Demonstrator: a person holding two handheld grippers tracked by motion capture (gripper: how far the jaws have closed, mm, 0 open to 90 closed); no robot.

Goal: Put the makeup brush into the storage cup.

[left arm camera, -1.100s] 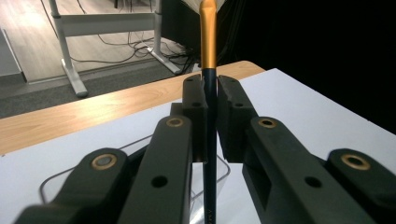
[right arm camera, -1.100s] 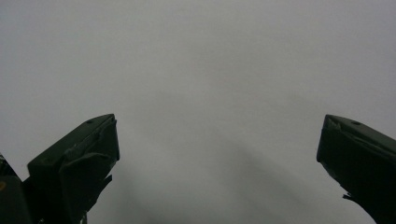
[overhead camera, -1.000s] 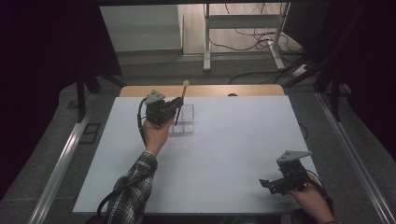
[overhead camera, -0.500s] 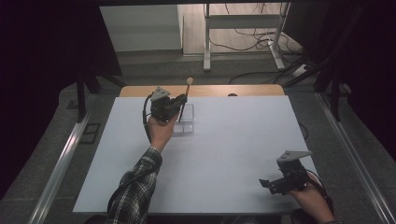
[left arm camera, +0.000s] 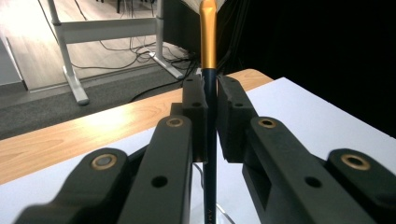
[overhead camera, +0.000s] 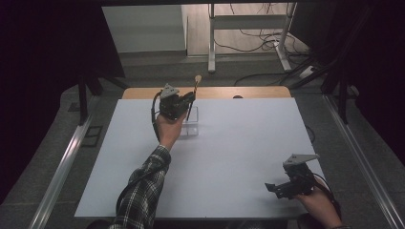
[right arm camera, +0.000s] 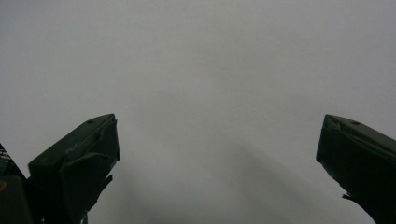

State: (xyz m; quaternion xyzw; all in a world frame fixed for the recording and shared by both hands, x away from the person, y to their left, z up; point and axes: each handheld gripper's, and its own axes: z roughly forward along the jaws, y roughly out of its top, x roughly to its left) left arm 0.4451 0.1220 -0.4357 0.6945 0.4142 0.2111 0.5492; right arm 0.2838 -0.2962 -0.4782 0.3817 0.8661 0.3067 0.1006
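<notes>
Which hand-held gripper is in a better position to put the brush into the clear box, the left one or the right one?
Left. The left hand-held gripper is shut on the brush, right above the clear box. The right hand-held gripper is open, holds nothing, and sits far off at the near table edge.

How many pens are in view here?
1: the pen stands upright, clamped in the left gripper above a clear box at the table's far side. Others may be hidden inside.
</notes>
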